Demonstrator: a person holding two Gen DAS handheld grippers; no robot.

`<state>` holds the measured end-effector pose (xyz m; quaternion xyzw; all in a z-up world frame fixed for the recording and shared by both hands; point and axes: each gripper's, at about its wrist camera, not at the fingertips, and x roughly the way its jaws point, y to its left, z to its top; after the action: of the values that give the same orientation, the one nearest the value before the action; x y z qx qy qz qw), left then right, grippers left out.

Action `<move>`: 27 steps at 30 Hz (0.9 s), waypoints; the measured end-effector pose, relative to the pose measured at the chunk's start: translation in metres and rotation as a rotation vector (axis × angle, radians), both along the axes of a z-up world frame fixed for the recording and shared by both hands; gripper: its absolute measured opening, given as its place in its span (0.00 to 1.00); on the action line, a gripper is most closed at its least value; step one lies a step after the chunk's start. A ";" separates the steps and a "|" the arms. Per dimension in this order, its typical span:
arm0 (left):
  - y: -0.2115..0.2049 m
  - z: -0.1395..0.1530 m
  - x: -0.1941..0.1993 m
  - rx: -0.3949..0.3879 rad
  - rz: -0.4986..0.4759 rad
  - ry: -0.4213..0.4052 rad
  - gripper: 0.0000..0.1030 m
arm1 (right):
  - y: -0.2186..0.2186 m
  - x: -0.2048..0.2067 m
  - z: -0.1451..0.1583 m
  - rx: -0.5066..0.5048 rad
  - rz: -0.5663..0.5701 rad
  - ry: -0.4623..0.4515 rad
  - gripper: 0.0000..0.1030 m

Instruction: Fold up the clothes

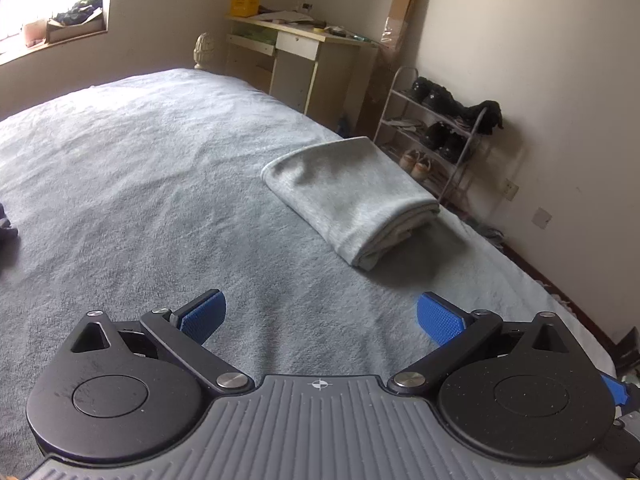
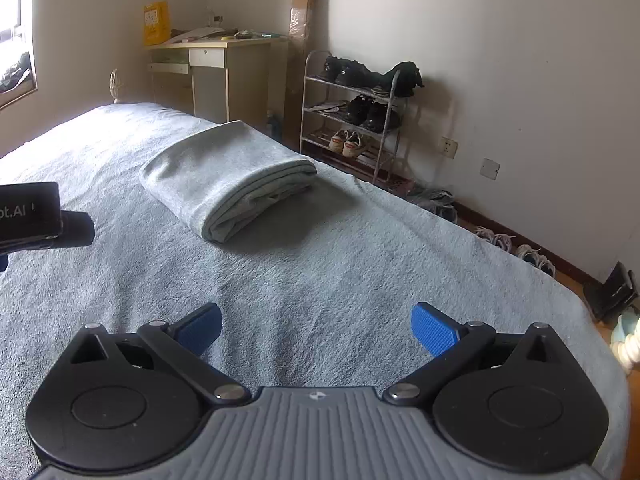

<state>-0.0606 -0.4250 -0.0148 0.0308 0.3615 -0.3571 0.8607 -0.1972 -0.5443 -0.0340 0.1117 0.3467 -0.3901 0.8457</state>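
Bedroom, grey blanket-covered bed (image 1: 140,200) fills both views. Folded grey garment (image 1: 348,196) lies at 1 o'clock from my left claw (image 1: 320,320), 11 o'clock from my right claw (image 2: 316,330), close to bed's right edge. I judge fold done: layers stacked, edges roughly aligned. Both claws spread wide, holding nothing, hovering apart from garment. Dark item (image 1: 6,224) at 9 o'clock in left view, maybe more clothing, cannot tell. Open bed leftward; shoe rack (image 2: 352,116) and wall beyond right edge.
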 end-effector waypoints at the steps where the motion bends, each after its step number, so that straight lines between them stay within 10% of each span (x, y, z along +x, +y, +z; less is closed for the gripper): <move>1: -0.001 0.000 -0.001 0.002 -0.006 -0.004 1.00 | 0.001 0.000 0.000 -0.002 0.001 0.001 1.00; 27: 0.000 0.002 -0.004 0.006 -0.002 -0.003 1.00 | 0.006 0.005 -0.001 -0.017 0.024 0.018 1.00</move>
<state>-0.0645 -0.4247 -0.0129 0.0342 0.3611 -0.3567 0.8609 -0.1917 -0.5378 -0.0354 0.0968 0.3523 -0.3837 0.8481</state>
